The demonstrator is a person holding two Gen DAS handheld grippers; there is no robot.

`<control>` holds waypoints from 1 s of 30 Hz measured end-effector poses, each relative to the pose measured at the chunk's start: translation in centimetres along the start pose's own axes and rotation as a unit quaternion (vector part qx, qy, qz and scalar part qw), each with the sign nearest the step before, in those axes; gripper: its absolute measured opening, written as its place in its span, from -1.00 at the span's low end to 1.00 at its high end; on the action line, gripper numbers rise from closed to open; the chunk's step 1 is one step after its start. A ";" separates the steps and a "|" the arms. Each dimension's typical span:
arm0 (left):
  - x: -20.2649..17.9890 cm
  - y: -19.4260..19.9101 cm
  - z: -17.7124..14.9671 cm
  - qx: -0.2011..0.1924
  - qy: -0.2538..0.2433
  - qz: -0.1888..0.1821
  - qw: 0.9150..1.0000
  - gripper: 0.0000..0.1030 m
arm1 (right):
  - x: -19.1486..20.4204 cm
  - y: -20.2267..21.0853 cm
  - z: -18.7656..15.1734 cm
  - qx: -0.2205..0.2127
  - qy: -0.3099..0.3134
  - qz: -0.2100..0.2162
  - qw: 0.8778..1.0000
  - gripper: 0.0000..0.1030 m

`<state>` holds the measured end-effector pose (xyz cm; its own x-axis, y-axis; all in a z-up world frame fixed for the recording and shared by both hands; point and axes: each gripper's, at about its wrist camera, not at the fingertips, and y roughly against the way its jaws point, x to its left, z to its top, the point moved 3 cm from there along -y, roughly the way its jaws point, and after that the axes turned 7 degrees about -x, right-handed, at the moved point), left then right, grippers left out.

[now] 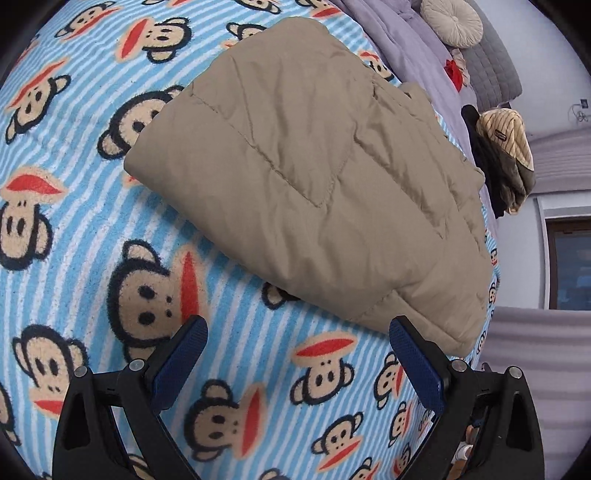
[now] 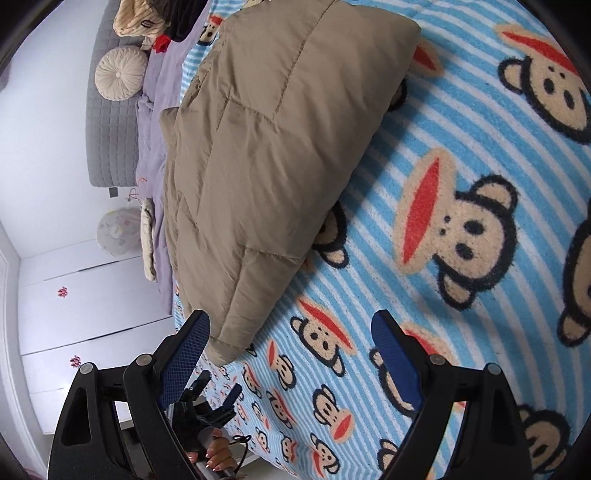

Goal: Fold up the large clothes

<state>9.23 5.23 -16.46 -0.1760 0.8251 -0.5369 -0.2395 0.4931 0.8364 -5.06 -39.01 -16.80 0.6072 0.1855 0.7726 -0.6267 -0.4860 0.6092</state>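
A tan quilted jacket lies folded into a thick rectangle on a blue striped blanket with monkey faces. My left gripper hangs open just above the blanket, and its right fingertip sits beside the jacket's near corner with nothing between the pads. In the right wrist view the same jacket stretches away from its near corner. There my right gripper is open around that corner without pressing on it. The other gripper, held by a hand, shows low between the fingers.
Beyond the jacket are a lilac quilt, a round cream cushion and a grey quilted headboard. A pile of dark and striped clothes lies at the bed's far side. White cupboard doors and a window border the bed.
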 end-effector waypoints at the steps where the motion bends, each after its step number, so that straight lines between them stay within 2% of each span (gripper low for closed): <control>1: 0.0 -0.3 0.2 -0.003 -0.001 -0.002 1.000 0.93 | 0.0 -0.4 0.2 0.000 -0.004 0.005 1.000 0.77; 7: -0.1 -2.6 2.5 -0.031 -0.008 -0.017 0.999 0.93 | 0.6 -2.7 1.6 0.002 -0.012 0.043 0.999 0.77; 12: -0.3 -4.5 4.4 -0.051 0.000 -0.030 0.998 0.93 | 0.8 -5.2 2.9 0.012 -0.001 0.054 0.998 0.77; 18: -0.8 -6.3 6.0 -0.072 0.044 -0.055 0.995 0.93 | 1.5 -8.1 4.3 0.012 -0.005 0.091 0.996 0.77; 22: -1.1 -7.8 6.9 -0.083 0.063 -0.042 0.994 0.93 | 2.1 -9.6 5.1 -0.001 -0.017 0.102 0.995 0.78; 23: -1.3 -7.8 7.1 -0.085 0.064 -0.034 0.994 0.84 | 2.2 -9.8 5.2 -0.004 -0.023 0.102 0.995 0.78; 24: -1.6 -7.8 7.2 -0.087 0.063 -0.032 0.994 0.65 | 2.2 -9.9 5.2 -0.005 -0.029 0.100 0.995 0.78; 25: -1.9 -7.7 7.4 -0.086 0.062 -0.041 0.994 0.13 | 2.2 -9.8 5.2 -0.005 -0.037 0.096 0.995 0.78; 26: -2.1 -7.6 7.5 -0.082 0.063 -0.057 0.993 -0.25 | 2.2 -9.8 5.2 -0.005 -0.045 0.092 0.995 0.77; 27: -2.4 -7.3 7.7 -0.082 0.061 -0.067 0.992 -0.37 | 2.2 -9.6 5.1 -0.005 -0.051 0.081 0.995 0.59; 28: -2.8 -6.9 7.8 -0.086 0.052 -0.072 0.992 -0.54 | 2.2 -9.5 5.1 -0.005 -0.057 0.073 0.996 0.24; 29: -3.4 -6.3 7.9 -0.090 0.039 -0.072 0.993 -0.61 | 2.3 -9.4 5.1 -0.005 -0.059 0.072 0.996 0.07; 30: -3.9 -5.5 7.9 -0.094 0.026 -0.075 0.992 -0.63 | 2.5 -9.1 5.0 -0.006 -0.059 0.073 0.996 -0.18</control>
<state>18.78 1.51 -18.12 -0.1736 0.7285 -0.6627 -0.4398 0.5448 0.7140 4.65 -38.41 -21.33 0.5610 0.0120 0.8277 -0.7179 -0.4907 0.4937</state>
